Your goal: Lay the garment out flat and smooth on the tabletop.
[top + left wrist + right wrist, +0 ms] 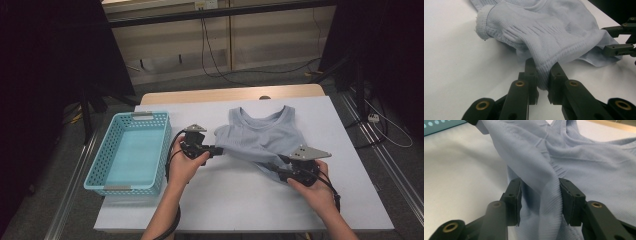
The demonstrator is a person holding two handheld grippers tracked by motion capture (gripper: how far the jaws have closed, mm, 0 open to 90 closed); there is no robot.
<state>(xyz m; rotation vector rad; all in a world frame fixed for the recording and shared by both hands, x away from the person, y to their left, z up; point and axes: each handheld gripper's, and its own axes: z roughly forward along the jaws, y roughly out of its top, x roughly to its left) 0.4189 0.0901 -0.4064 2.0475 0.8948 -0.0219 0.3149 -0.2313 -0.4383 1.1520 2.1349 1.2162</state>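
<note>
Our left gripper point(543, 82) pinches the pale blue ribbed knit top point(262, 140). Our right gripper point(540, 202) stands half open around its hem. We should close it before lifting evenly.

Even overhead light, dark room edges, near jaws softly blurred

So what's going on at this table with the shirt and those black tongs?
A person is folding a pale blue ribbed sleeveless top on a white-covered table, with a black two-jaw gripper in each hand. The left gripper pinches a fold of the top's hem. The right gripper has fabric between its jaws, which stand apart without pressing it. A light blue plastic basket waits empty at the left.
</note>
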